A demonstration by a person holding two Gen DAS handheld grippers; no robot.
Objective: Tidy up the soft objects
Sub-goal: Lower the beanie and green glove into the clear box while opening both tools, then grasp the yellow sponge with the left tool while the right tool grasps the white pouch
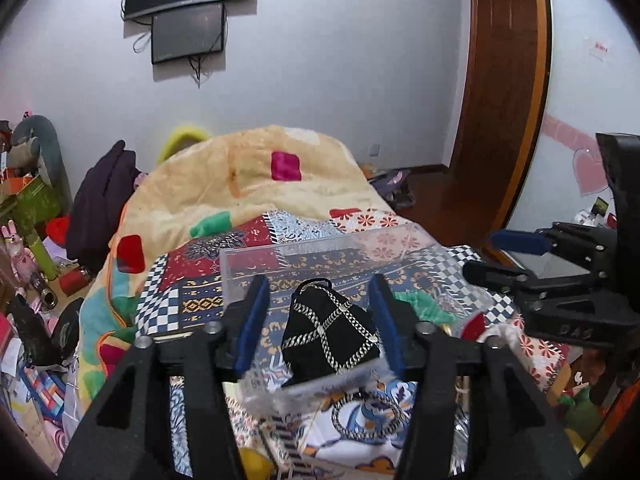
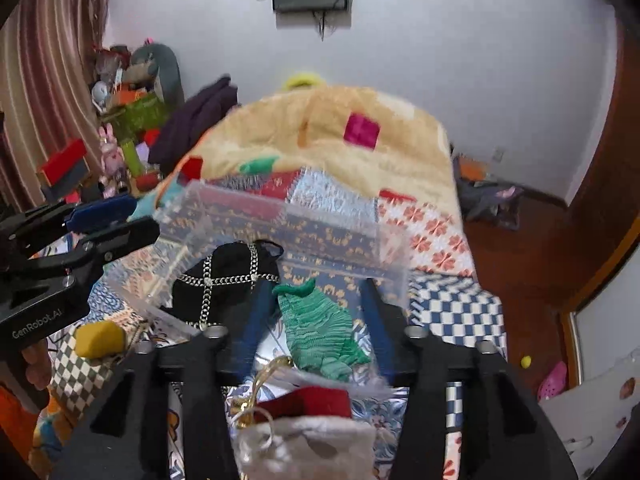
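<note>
Resting inside a clear plastic bin (image 1: 320,248) on the patchwork bedspread (image 1: 192,304), a black pouch crossed with silver chains (image 1: 332,336) is seen between the blue-padded fingers of the left gripper (image 1: 318,320). The jaws of that gripper are spread wide, with a gap left on either side of the pouch, so nothing is gripped. In the right wrist view the same black pouch (image 2: 226,276) is shown at the left of the bin (image 2: 280,216), and a green knitted piece (image 2: 320,332) is seen lying just beside it, between the fingers of the right gripper (image 2: 316,320). The right jaws are likewise held wide apart; whether the green knit is touched by either pad cannot be told.

Outside the bin, nearer the right camera, a red-and-white fuzzy item (image 2: 308,432) is found on the bedspread, and a yellow soft object (image 2: 100,339) is seen to the left, close under the left gripper's body. A loose silver chain (image 1: 366,416) is laid on the cover just in front of the bin. A cream fleece blanket with coloured patches (image 1: 248,176) is heaped behind.
</note>
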